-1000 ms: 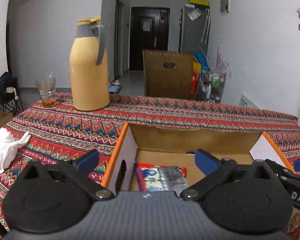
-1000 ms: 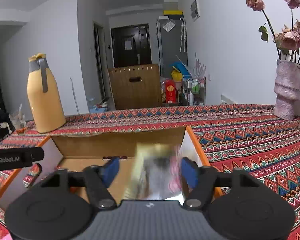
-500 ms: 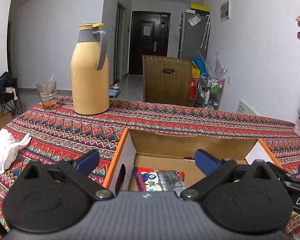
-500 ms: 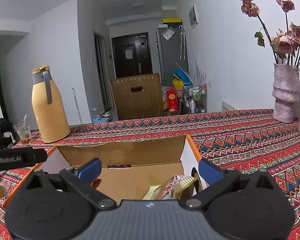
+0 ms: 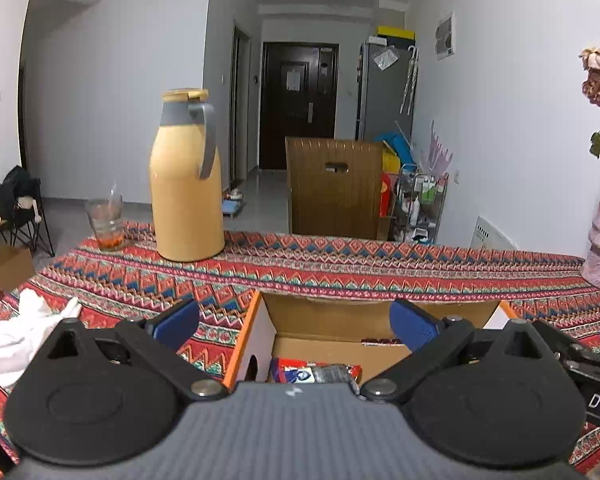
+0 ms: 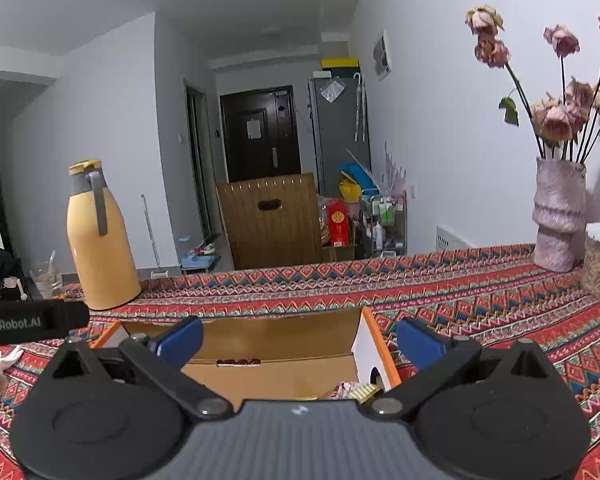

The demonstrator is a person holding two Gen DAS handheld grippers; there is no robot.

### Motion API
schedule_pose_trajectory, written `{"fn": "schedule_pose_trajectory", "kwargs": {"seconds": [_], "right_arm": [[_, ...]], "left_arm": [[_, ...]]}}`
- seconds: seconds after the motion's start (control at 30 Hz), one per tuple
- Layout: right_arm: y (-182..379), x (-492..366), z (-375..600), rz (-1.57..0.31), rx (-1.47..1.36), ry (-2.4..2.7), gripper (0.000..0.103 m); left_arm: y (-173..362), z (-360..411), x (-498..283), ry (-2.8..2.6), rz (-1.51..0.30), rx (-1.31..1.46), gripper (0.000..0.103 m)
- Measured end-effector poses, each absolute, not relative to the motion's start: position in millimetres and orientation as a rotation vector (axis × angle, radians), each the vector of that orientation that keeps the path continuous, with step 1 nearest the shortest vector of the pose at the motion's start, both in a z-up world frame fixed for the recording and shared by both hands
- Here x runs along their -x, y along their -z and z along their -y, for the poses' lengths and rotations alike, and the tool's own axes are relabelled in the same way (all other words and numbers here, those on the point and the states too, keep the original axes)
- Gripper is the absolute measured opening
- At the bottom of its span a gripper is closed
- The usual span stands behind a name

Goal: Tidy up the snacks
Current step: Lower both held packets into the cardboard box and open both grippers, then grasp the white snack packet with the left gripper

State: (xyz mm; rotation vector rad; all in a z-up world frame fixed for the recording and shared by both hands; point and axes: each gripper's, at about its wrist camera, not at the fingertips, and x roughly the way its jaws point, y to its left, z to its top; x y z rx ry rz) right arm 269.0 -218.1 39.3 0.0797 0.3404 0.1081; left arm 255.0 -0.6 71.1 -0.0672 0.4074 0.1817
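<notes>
Snack packet (image 5: 315,373) flat on cardboard box (image 5: 380,312) floor, near left corner, long axis left-right. Crinkled gold-edged snack (image 6: 354,390) at box's near right corner, mostly hidden, heading unclear. Box open-topped, orange-rimmed, on patterned bench (image 5: 340,268). Left gripper (image 5: 296,322) over box, fingers spread wide, nothing between. Right gripper (image 6: 298,338) likewise, fingers fully apart, empty. Far left: yellow thermos (image 5: 186,184), glass (image 5: 105,220). Far right: vase (image 6: 558,216) with dried roses.
</notes>
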Motion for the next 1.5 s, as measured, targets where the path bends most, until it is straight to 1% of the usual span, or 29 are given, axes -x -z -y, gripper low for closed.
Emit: {"fn": "schedule_pose_trajectory", "kwargs": {"seconds": [0.2,0.4,0.93,1.17,1.5], "right_arm": [[-54.9,-245.8,217.9,-0.309,-0.069,-0.114,0.103],[-63.0,-216.7,218.4,-0.290,-0.063,-0.126,0.103],[-44.3,-135.3,230.9,-0.288,-0.048,-0.168,0.103],[-28.7,-107.6,241.2,-0.302,-0.054,-0.171,0.103],[8.2,-68.9,244.9,-0.384,-0.031,-0.164,0.103]], "left_arm": [[-88.2,1.8,-229.3,-0.181,-0.372,0.053,0.103],[-93.0,1.7,-202.7,-0.174,-0.372,0.036,0.103],[-81.4,-13.9,-123.2,-0.115,-0.354,0.023,0.103],[-61.1,-29.2,-95.4,-0.131,-0.350,0.024,0.103],[-10.3,-51.8,-53.2,-0.176,-0.412,0.001,0.103]]}}
